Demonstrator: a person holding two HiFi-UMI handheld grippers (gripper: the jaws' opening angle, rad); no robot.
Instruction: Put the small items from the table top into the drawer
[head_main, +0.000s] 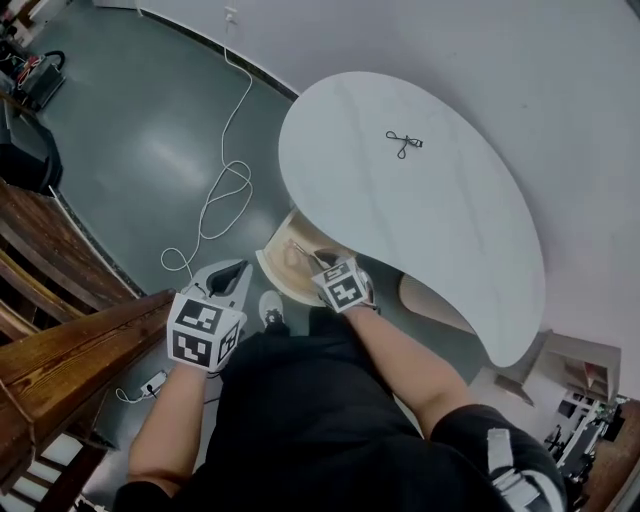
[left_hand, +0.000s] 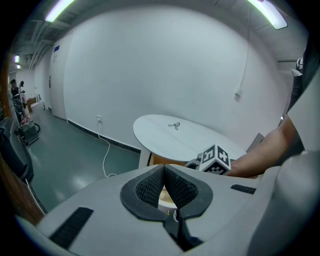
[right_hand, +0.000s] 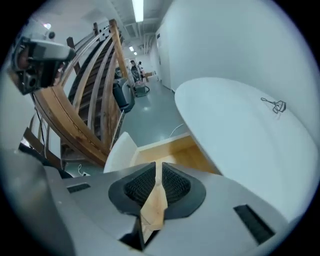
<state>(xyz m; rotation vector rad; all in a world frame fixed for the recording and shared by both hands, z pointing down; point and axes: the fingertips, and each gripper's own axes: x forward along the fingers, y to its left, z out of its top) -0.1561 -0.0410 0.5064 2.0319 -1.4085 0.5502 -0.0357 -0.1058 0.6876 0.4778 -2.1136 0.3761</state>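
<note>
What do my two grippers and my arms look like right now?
The left gripper and right gripper are pale grey shells with black ribbed pads. Each carries a white cube with black square markers. The person wears a black top that leaves the forearms bare.

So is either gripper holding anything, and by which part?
Left gripper: nothing. Right gripper: cannot tell; the pale wood strip in its narrow jaw gap may be the open wooden drawer behind.

The right gripper (head_main: 322, 268), a pale stick (head_main: 303, 250) at its tip, hangs over the open drawer (head_main: 272, 265). A black clip (head_main: 403, 145) lies on the table (head_main: 450, 230) at its one o'clock.
</note>
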